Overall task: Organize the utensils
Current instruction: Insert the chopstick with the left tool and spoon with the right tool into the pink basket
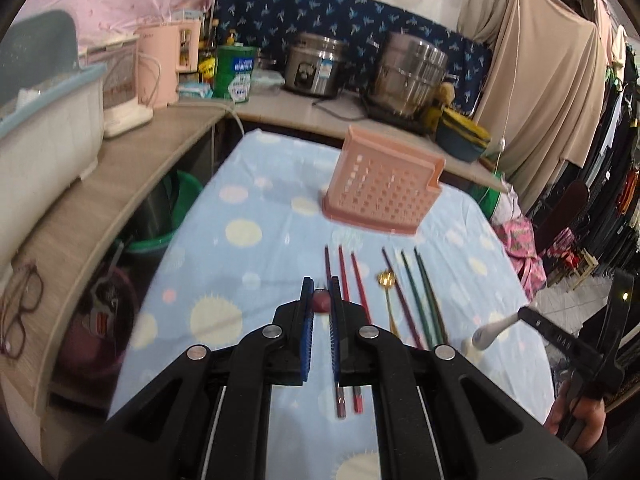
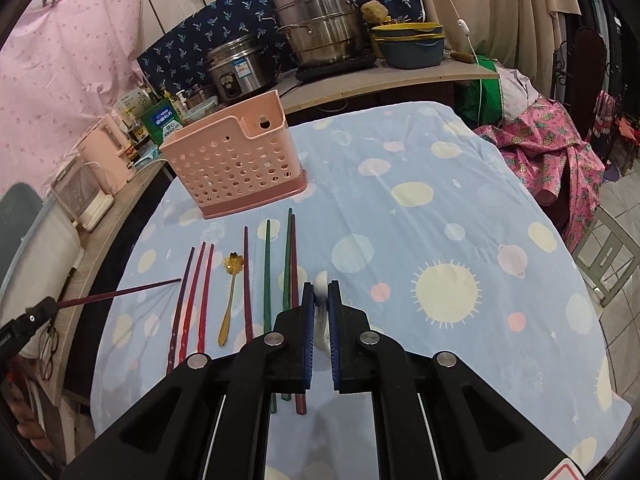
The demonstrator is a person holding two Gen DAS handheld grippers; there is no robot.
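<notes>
Left gripper: jaws standing narrow, pinching the end of a dark purple chopstick; in the right wrist view the stick is jutting out level from that gripper, its tip hanging above the row of utensils.

Right gripper: jaws standing narrow, clamping a white spoon; the left wrist view is showing its bowl sticking out past the fingertips.

Utensils lying on the tablecloth, roughly side by side, tips pointing toward the basket:
- purple chopstick and two red chopsticks, close together at the left end;
- gold spoon with a flower-shaped bowl, just beside them;
- another dark purple chopstick;
- green chopstick;
- a second green chopstick touching a dark red one, partly hidden under the right gripper.

Pink utensil basket: perforated, standing upright on the cloth beyond the row, well apart from both grippers.

Farther off, sitting on the counter: rice cooker and steel steamer pot.
</notes>
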